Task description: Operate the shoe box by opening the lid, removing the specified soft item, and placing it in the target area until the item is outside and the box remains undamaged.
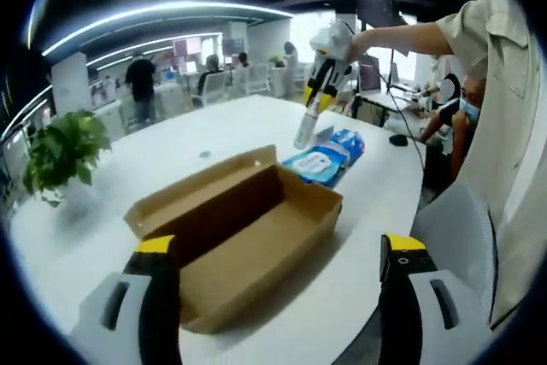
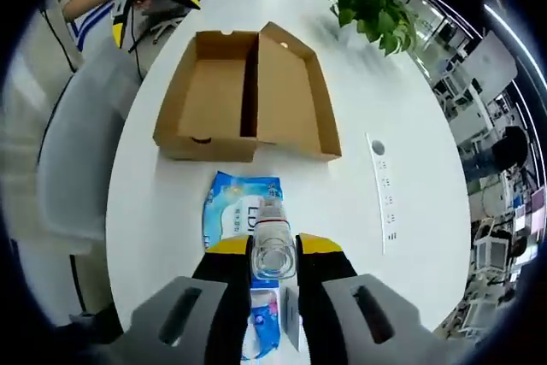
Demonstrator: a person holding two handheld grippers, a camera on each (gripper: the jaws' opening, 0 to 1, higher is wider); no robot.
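An open cardboard shoe box (image 2: 248, 96) lies empty on a white oval table (image 2: 402, 134) in an open office with ceiling light strips. Beyond the box, a blue wipes pack (image 1: 323, 160) rests on the table. The right gripper (image 2: 273, 250) is above that pack, clamped on a clear bottle (image 2: 272, 241). The left gripper (image 1: 286, 254), jaws wide apart, holds nothing. A potted plant (image 1: 61, 150) stands near the box.

The person wears a beige short-sleeved shirt (image 1: 504, 83); each claw (image 1: 282, 284) is black, yellow-tipped, grey-bodied.
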